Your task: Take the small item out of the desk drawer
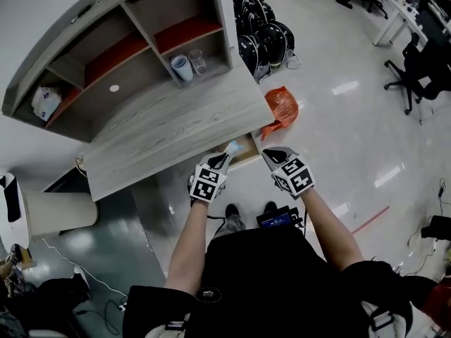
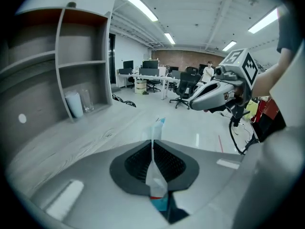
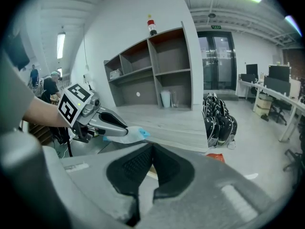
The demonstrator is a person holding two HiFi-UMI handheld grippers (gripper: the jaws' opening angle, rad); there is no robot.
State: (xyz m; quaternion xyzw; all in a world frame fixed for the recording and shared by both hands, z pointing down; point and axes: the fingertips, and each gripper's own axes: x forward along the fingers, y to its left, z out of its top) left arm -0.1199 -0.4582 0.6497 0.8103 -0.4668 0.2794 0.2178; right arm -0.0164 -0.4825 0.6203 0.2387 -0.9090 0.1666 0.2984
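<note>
A small white and blue packet (image 1: 231, 147) is pinched in my left gripper (image 1: 224, 159), held just above the front edge of the grey wooden desk (image 1: 162, 129). In the left gripper view the packet (image 2: 155, 178) stands upright between the shut pads, its blue tip sticking out past the left gripper (image 2: 153, 147). The open drawer (image 1: 246, 151) shows under the desk edge, right of the packet. My right gripper (image 1: 271, 155) hovers beside it on the right, shut and empty. From the right gripper view, the right gripper (image 3: 151, 149) has its pads together, and the packet (image 3: 126, 134) shows at the left gripper's tip.
A shelf unit (image 1: 106, 55) stands on the desk's far side with a white cup (image 1: 181, 67) and a glass (image 1: 198, 61). An orange bag (image 1: 280, 108) lies on the floor by the desk corner, black bags (image 1: 264, 34) behind it. An office chair (image 1: 417, 76) is far right.
</note>
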